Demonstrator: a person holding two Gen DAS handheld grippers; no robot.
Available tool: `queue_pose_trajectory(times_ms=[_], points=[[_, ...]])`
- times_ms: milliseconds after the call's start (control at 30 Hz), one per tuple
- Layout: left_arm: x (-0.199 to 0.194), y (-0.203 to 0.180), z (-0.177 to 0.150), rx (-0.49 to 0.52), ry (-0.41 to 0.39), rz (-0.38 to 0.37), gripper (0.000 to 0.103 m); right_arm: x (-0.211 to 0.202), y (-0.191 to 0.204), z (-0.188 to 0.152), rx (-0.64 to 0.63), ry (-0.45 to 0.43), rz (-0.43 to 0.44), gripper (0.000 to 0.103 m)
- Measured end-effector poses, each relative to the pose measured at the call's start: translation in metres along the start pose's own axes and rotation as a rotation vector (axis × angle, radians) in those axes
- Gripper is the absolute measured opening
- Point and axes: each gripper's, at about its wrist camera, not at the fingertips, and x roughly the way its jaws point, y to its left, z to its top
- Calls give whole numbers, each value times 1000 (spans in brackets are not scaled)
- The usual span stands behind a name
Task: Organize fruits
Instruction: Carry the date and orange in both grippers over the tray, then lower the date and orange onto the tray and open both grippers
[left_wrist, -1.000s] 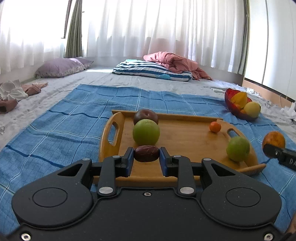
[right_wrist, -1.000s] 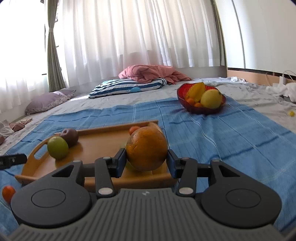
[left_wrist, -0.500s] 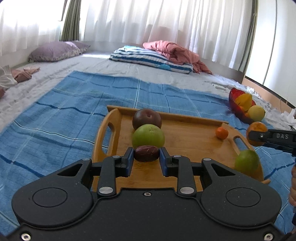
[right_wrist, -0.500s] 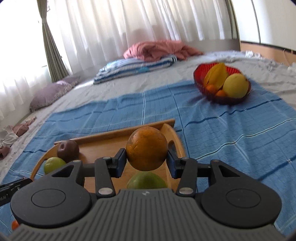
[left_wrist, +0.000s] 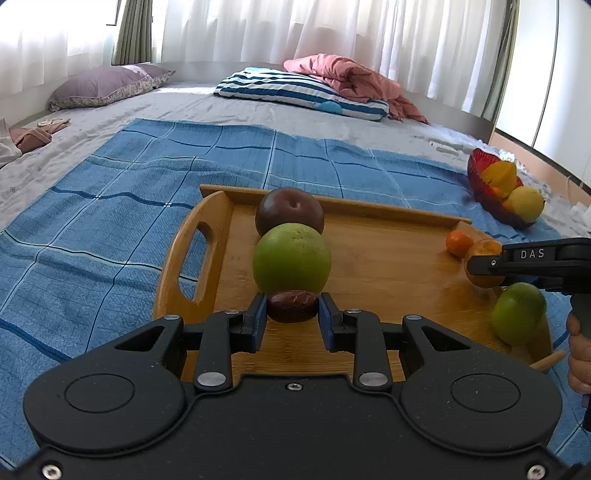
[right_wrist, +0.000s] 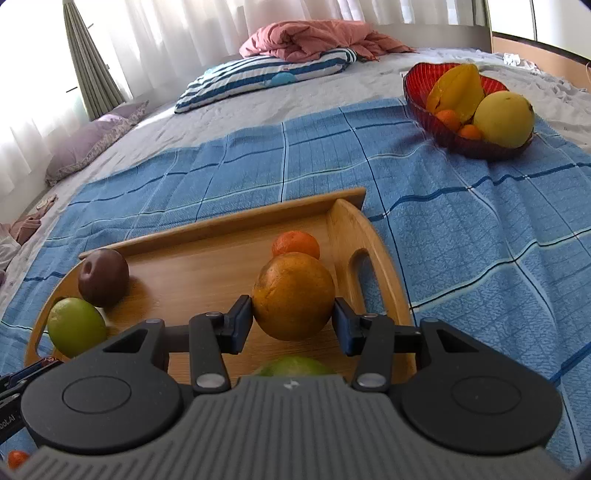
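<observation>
A wooden tray (left_wrist: 388, 258) (right_wrist: 207, 266) lies on a blue checked cloth. My left gripper (left_wrist: 291, 314) is shut on a small dark brown fruit (left_wrist: 292, 306) over the tray's near left part, just in front of a green apple (left_wrist: 291, 258) and a dark plum (left_wrist: 290, 212). My right gripper (right_wrist: 293, 325) is shut on an orange (right_wrist: 293, 295) above the tray's right end; it also shows in the left wrist view (left_wrist: 484, 267). A small tangerine (right_wrist: 295, 243) and a second green fruit (left_wrist: 519, 314) sit on the tray.
A red bowl (right_wrist: 417, 96) holding a starfruit, a yellow fruit and small tangerines stands on the cloth at the far right. A small tangerine (right_wrist: 16, 458) lies off the tray at the near left. Pillows and a pink blanket (left_wrist: 347, 81) lie farther back.
Both grippers moved forward and lower over the tray. The right gripper carried the orange in over the tray's right end. The left gripper kept the dark fruit near the green apple.
</observation>
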Motion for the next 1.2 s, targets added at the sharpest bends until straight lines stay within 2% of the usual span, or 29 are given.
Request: queue_pose_trajectory(times_ms=[833, 900, 967, 1000, 1067, 1200], points=[[20, 1, -8, 13, 26, 33, 29, 3, 0, -2, -39, -1, 2, 51], [20, 0, -8, 19, 25, 40, 29, 3, 0, -2, -38, -1, 2, 54], [18, -1, -8, 21, 28, 40, 37, 3, 0, -2, -36, 2, 2, 56], [17, -1, -8, 14, 30, 35, 44, 3, 0, -2, -36, 3, 3, 62], [15, 1, -7, 4, 28, 27, 48, 1, -1, -2, -34, 1, 7, 66], [7, 3, -9, 11, 12, 30, 66, -7, -2, -3, -38, -25, 12, 72]])
